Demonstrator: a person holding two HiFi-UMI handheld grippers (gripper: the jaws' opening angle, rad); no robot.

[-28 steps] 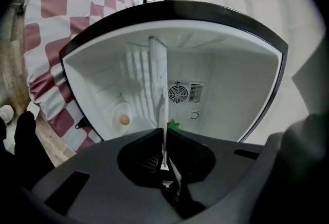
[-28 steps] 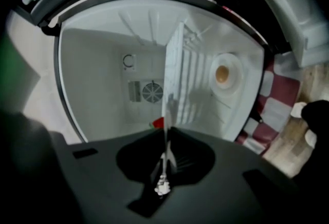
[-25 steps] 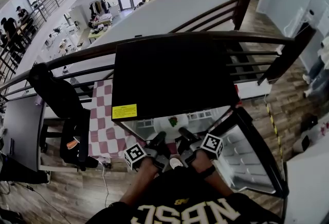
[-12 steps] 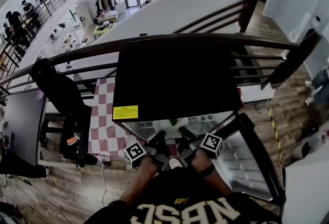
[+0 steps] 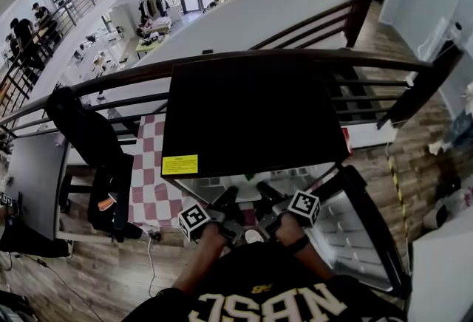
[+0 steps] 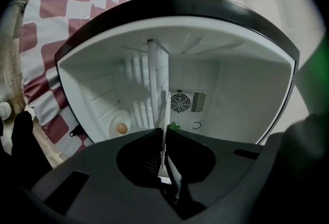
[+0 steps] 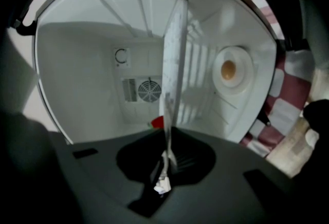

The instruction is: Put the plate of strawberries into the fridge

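Note:
A white plate of strawberries is held by its rim from both sides and shows edge-on in both gripper views, also as the plate. My left gripper is shut on the rim, and my right gripper is shut on the opposite rim. A red strawberry peeks past the jaws, and a green leaf shows too. The plate is inside the white cavity of the black fridge. From the head view the left gripper and right gripper reach under the fridge top, which hides most of the plate.
The fridge door stands open to the right. A rear fan grille and a round white fitting with an orange centre sit on the inner walls. A checked cloth and a black chair are to the left; a dark railing runs behind.
The plate has gone deeper into the fridge; less of it shows below the fridge top from the head view. Both grippers stay shut on its rim.

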